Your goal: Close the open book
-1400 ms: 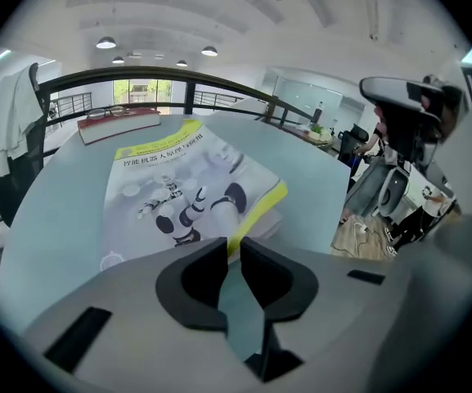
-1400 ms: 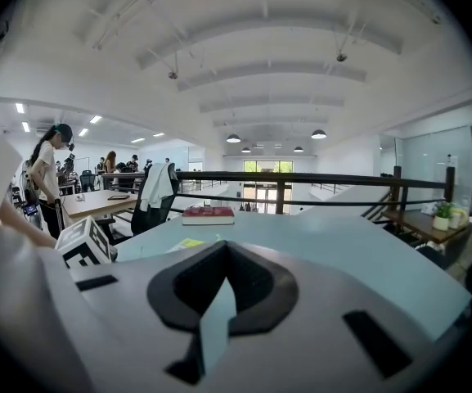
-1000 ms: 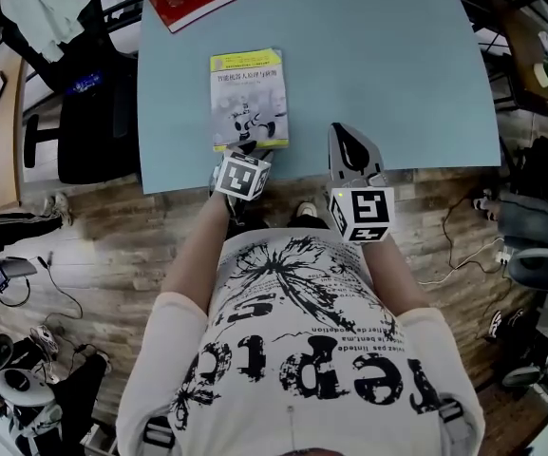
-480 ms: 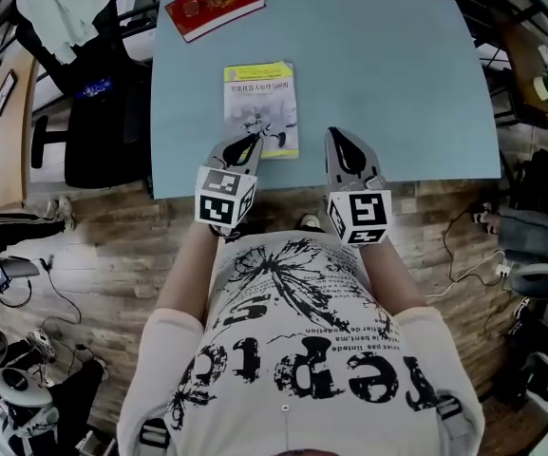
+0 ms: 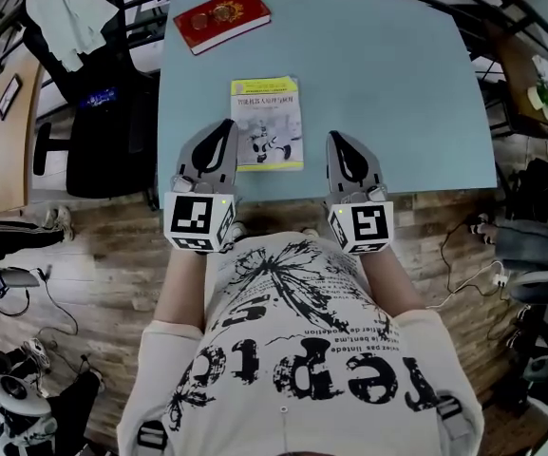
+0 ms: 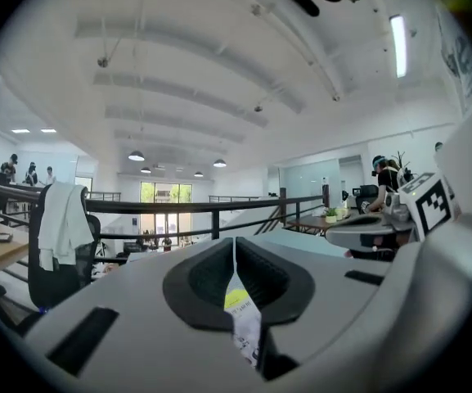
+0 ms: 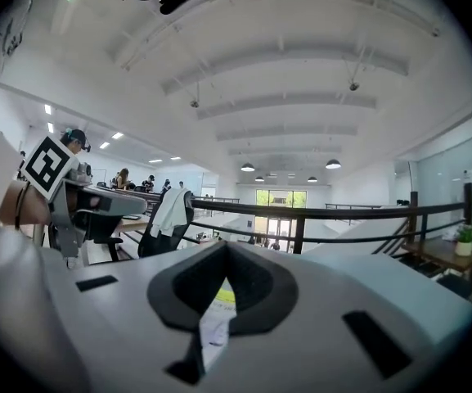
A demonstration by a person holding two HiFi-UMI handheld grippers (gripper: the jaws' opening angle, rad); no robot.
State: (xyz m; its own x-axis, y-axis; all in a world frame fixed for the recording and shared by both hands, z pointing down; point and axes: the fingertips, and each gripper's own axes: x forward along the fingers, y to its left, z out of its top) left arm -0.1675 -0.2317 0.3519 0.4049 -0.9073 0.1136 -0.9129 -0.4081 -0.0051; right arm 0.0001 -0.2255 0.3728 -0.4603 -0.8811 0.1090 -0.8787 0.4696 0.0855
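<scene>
The book (image 5: 267,122), with a yellow and white cover, lies closed and flat on the blue table (image 5: 397,84) near its front edge. My left gripper (image 5: 223,127) is lifted above the table's front edge, just left of the book and clear of it. Its jaws have just been closing and now meet with nothing between them. My right gripper (image 5: 341,139) hovers to the right of the book, also shut and empty. In the left gripper view (image 6: 234,246) and the right gripper view (image 7: 226,250) only a sliver of the book shows below the shut jaws.
A red book (image 5: 222,17) lies at the table's far left corner. A black chair (image 5: 103,112) draped with a white garment stands left of the table. A dark railing (image 6: 178,207) runs beyond it. Wooden floor lies below the front edge.
My left gripper has risen from the book's near edge, drawn back toward the person and shut its jaws. The right gripper has lifted a little. The book has not moved.
</scene>
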